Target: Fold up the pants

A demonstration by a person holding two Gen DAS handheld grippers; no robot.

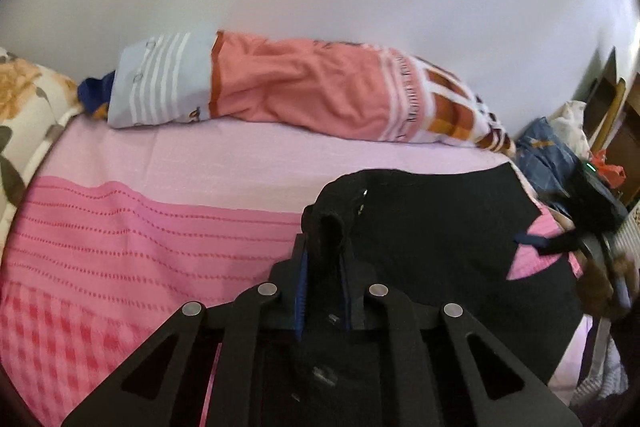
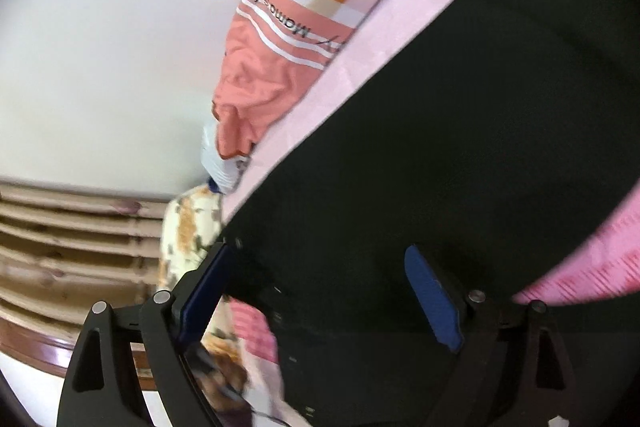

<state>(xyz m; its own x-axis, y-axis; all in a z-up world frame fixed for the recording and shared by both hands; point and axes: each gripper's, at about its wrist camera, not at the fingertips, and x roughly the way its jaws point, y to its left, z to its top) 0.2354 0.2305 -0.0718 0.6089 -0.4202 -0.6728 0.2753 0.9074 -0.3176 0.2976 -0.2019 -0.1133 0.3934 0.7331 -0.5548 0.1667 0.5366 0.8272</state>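
Black pants (image 1: 436, 223) lie on the pink bed sheet (image 1: 140, 239), at the right of the left wrist view. My left gripper (image 1: 325, 247) is shut on a bunched edge of the pants, near small metal studs. In the right wrist view the pants (image 2: 440, 131) fill the right half, seen at a steep tilt. My right gripper (image 2: 320, 267) is open, its blue pads (image 2: 430, 291) wide apart with the black cloth lying between them. I cannot tell whether the pads touch the cloth.
A salmon, checked and blue-striped pillow (image 1: 280, 91) lies along the white wall. A floral pillow (image 1: 24, 107) sits at the left. A pile of clothes and a dark device (image 1: 568, 163) are at the right bed edge. A wooden headboard (image 2: 60, 251) shows in the right wrist view.
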